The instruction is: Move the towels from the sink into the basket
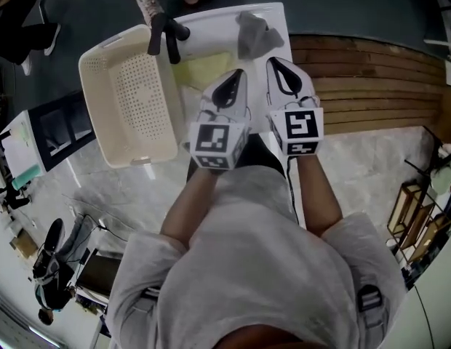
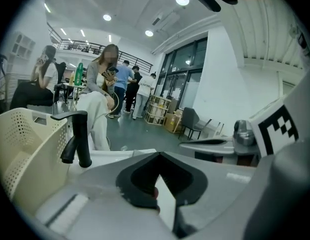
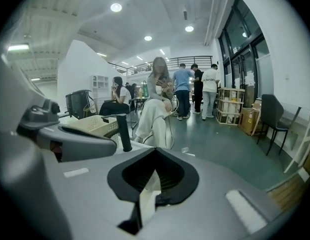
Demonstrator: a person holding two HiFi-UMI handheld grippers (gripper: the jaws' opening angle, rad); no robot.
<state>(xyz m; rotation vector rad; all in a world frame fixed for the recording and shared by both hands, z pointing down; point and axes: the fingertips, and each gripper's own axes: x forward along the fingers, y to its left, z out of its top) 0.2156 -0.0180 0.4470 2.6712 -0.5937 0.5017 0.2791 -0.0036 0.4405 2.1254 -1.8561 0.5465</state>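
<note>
From the head view, the person is holding the left hand-held gripper (image 1: 229,89) and the right hand-held gripper (image 1: 287,78) side by side above the near edge of the sink (image 1: 225,20). A yellow towel (image 1: 204,70) is lying in the basin just beyond the left jaws. A grey towel (image 1: 253,33) is sitting at the sink's far corner, though whether it is in the basin or on the rim is unclear. The basket (image 1: 91,71) is standing to the left, touching the sink, and nothing is showing inside it. By that, no towel is moved yet and both are waiting to be picked up. The pale stone surface (image 1: 356,166) is carrying basket and sink.

In the left gripper view, the left hand-held gripper (image 2: 160,159) is keeping its jaws together with nothing gripped. The black faucet (image 2: 80,139) and the basket wall are showing at the left.

In the right gripper view, the right hand-held gripper (image 3: 156,156) is likewise closed and empty. Only a pale strip is showing through the slit between its jaws. People are standing and sitting in the hall beyond.
</note>
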